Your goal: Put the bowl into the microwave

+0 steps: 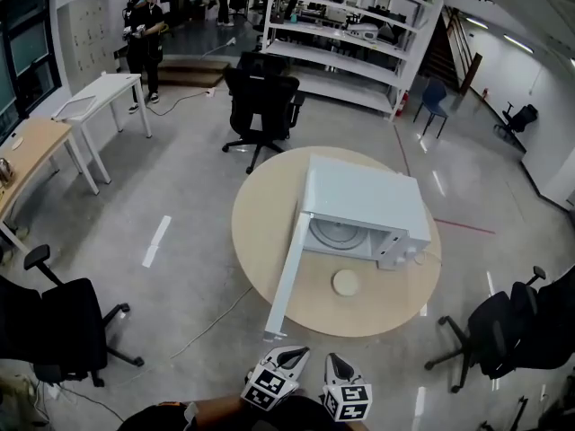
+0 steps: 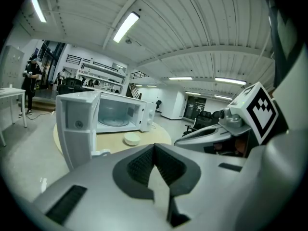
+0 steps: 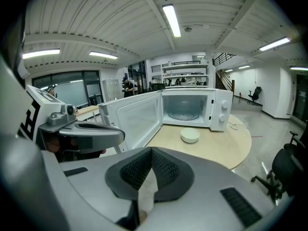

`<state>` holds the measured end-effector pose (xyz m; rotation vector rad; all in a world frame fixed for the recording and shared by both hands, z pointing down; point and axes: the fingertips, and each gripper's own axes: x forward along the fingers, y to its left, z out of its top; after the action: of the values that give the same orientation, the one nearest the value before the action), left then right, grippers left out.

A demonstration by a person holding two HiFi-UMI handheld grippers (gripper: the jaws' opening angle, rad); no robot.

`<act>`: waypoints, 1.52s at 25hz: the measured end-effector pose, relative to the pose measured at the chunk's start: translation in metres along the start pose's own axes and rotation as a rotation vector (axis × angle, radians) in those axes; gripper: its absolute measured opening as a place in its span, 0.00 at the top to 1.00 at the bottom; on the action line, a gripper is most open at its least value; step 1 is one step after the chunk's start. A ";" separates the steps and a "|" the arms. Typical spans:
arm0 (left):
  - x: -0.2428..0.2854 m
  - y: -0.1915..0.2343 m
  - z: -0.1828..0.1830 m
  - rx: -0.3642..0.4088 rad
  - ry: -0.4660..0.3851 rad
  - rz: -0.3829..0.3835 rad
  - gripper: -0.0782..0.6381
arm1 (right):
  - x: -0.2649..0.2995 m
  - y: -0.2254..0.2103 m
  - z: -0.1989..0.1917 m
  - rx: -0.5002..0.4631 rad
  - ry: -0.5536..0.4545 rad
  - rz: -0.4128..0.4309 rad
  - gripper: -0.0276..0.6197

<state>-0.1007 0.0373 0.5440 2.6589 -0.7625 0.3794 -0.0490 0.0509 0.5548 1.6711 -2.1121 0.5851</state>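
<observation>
A white microwave stands on a round wooden table with its door swung wide open; its cavity with the glass turntable holds nothing. A small cream bowl sits on the table just in front of the opening, also seen in the left gripper view as the bowl and in the right gripper view as the bowl. My left gripper and right gripper hang side by side below the table's near edge, well short of the bowl. Both jaws are shut and hold nothing.
Black office chairs stand at the far side, at the near left and at the right. White desks and a person are at the far left, shelving at the back. A cable lies on the floor.
</observation>
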 end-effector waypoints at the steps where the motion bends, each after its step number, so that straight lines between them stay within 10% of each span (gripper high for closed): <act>1: 0.001 0.000 0.000 -0.001 0.001 -0.003 0.83 | 0.001 0.000 0.000 0.000 0.002 0.000 0.93; 38: 0.115 -0.064 0.025 -0.013 -0.034 0.339 0.83 | -0.014 -0.152 0.004 -0.058 -0.080 0.256 0.93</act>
<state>0.0328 0.0255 0.5444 2.5280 -1.2259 0.4128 0.1024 0.0287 0.5567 1.4249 -2.3976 0.5326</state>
